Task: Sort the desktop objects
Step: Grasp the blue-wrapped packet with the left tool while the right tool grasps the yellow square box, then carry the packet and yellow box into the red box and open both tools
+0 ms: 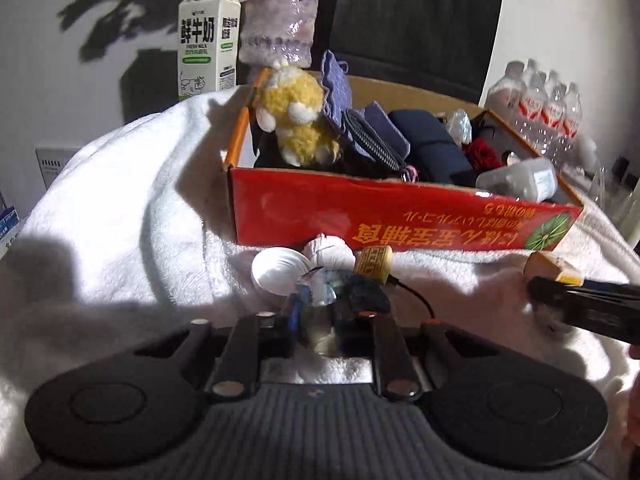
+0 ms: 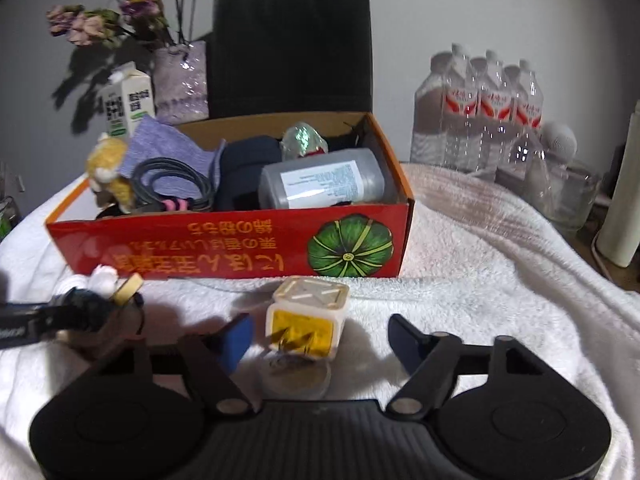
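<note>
Sorting in progress: two hand-held grippers working a white towel-covered desk [image 2: 500, 264] in front of a red cardboard box [image 1: 400, 216] already crowded with goods.

Left gripper [image 1: 320, 316]: jaws drawn narrow around a small dark clump [image 1: 366, 298] with a white rounded piece [image 1: 276, 274], a wrapped white bundle [image 1: 330, 250] and a cork-like stopper [image 1: 374, 266] at its far end; pads appear to press on the lower part, though exactly what is pinched cannot be told through the tangle.

Right gripper [image 2: 320, 340]: jaws standing at a middling width on either side of a small white-and-yellow cube [image 2: 306, 320]; blue pad [image 2: 238, 340] just beside its left face, the right finger clearly apart, so not yet gripping.

Box contents: yellow plush toy [image 1: 294, 116] perched on the left rim, purple cloth [image 2: 168, 148], coiled cable [image 2: 172, 184], dark pouch [image 1: 428, 140], grey labelled bottle [image 2: 324, 182] lying across the right end.

Background: milk carton [image 1: 208, 40], wrapped flower vase [image 1: 280, 24], black paper bag [image 2: 292, 44], pack of water bottles [image 2: 480, 112].

Risk, left side: thin black cord [image 1: 416, 296] trailing from the clump likely to snag on the towel; loose pieces could shed from a partial pinch.

Risk, right side: off-centre closure apt to shove or tip the cube.

Risk, at the box: little free room, so a drop might land on the bottle and roll, or dislodge the plush toy from the rim.
</note>
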{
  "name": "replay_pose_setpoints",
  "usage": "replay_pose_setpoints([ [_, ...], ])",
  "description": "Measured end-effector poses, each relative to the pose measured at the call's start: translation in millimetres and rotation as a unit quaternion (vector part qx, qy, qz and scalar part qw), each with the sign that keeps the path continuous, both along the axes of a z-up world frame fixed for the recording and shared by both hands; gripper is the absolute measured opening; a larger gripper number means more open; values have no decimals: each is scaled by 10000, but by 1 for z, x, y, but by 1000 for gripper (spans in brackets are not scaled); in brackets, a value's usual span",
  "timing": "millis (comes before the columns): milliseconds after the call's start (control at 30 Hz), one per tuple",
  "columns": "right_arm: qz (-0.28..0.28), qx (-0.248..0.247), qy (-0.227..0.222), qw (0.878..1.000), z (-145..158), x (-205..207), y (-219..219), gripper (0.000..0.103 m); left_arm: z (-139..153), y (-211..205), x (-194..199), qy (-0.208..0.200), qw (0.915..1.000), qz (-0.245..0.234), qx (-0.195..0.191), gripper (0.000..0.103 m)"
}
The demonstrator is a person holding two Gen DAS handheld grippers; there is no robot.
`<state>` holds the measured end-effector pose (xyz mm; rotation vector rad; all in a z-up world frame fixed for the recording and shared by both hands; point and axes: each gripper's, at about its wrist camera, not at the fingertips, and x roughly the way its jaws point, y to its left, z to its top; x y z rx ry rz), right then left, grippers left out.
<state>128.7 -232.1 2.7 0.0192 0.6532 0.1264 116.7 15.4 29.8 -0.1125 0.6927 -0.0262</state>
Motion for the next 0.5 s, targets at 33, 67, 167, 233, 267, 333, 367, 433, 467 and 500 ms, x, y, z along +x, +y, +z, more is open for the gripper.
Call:
replay_pose_setpoints([
  [33,14,93,92,9999,-2,4,0,42,3,0,-3,-36,10000,9,-29,12],
  [67,44,186,157,9997,-4,7,0,39,7,1,-8,-91,9999,31,-69,10],
  [167,69,206,149,9997,-3,6,2,38,22,4,-27,-225,9994,116,-223,9],
  [233,77,290,107,9995,1,-2,1,38,35,6,-46,-369,9983,157,-419,9],
  [267,100,303,29,9995,6,-9,1,38,41,6,-58,-448,9976,174,-489,9],
  [333,151,276,-207,9993,19,-29,0,38,50,4,-82,-504,9966,187,-617,9],
  [367,183,295,-316,9989,26,-41,0,38,52,1,-95,-520,9963,141,-670,9],
  [433,293,424,-493,9975,37,-69,-2,38,53,-2,-119,-506,9961,130,-717,9],
  [467,374,482,-540,9967,42,-84,-3,38,53,-3,-131,-496,9959,107,-745,9],
  [500,455,538,-571,9959,45,-99,-3,38,52,-4,-141,-450,9960,87,-763,9],
])
